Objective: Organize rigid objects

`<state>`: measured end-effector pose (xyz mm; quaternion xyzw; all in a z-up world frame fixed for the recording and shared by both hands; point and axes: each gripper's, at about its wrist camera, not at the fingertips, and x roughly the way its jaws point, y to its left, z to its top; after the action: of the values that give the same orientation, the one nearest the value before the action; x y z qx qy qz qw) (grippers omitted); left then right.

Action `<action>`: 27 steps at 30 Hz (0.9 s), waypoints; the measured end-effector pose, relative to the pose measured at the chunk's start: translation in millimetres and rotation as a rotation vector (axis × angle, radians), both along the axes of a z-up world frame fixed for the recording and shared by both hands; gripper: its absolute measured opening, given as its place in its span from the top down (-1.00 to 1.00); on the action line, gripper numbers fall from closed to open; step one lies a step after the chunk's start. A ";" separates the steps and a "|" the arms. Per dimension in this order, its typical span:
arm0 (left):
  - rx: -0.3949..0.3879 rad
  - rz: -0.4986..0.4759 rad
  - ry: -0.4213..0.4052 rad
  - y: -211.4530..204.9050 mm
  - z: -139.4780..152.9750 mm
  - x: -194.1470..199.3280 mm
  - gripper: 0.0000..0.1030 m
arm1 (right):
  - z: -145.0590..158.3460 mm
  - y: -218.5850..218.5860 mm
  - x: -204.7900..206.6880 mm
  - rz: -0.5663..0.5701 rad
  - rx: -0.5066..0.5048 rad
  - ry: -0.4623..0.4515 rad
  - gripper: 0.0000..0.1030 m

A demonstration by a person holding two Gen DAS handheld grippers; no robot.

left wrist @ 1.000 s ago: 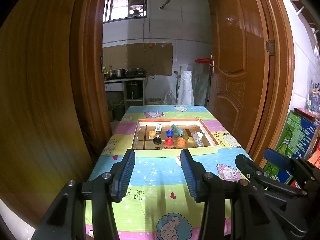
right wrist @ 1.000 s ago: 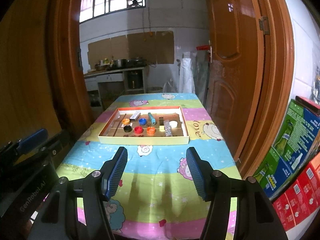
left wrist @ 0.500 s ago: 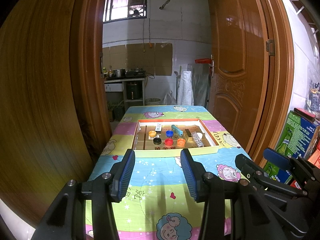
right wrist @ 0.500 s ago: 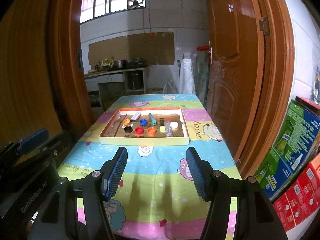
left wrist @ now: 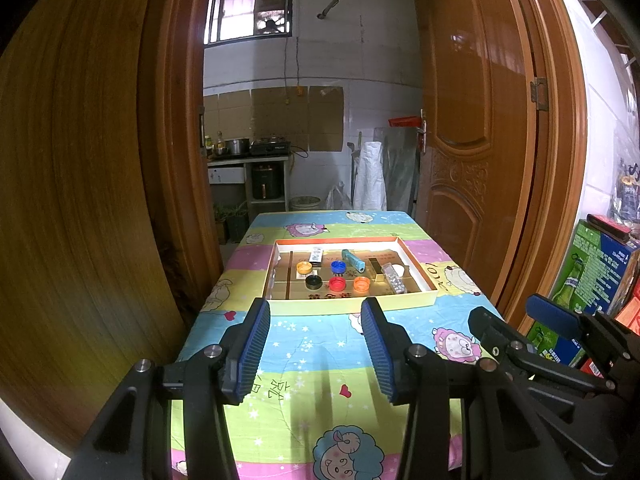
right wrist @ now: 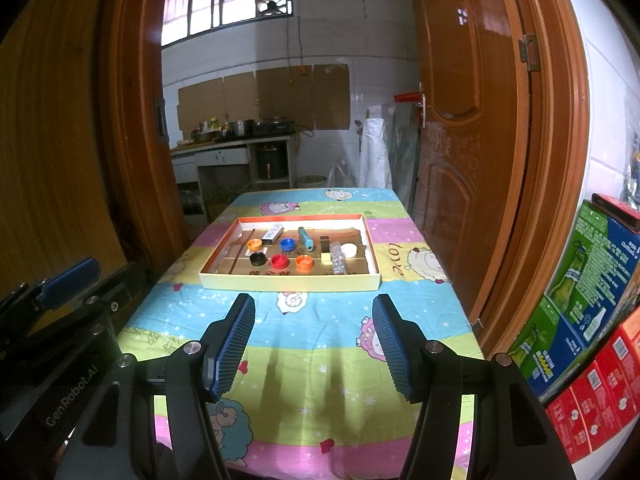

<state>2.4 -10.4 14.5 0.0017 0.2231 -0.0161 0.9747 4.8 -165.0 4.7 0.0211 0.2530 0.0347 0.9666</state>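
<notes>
Both grippers are just hanging over the near end of the table with nothing in them: left gripper has its jaws apart, right gripper too, a bit wider. Further up the cartoon-sheep tablecloth sits one shallow tray, well apart from both. Inside I count five bottle caps: yellow-orange, blue, black, red, orange. Plus one teal tube thing and one clear little box
</notes>
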 end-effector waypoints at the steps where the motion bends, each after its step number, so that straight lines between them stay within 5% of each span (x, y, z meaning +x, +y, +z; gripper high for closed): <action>1: 0.000 0.000 0.000 -0.1 0.0 -0.2 0.09 | -0.1 0.2 0.0 0.000 0.000 0.000 -0.23; 27: 0.001 -0.002 0.002 -1.6 -0.9 -1.3 0.09 | 0.8 3.6 -0.5 0.002 0.000 0.004 -0.23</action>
<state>1.1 -12.0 13.6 0.0025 0.2242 -0.0169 0.9744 4.3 -161.4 5.5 0.0211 0.2552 0.0359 0.9660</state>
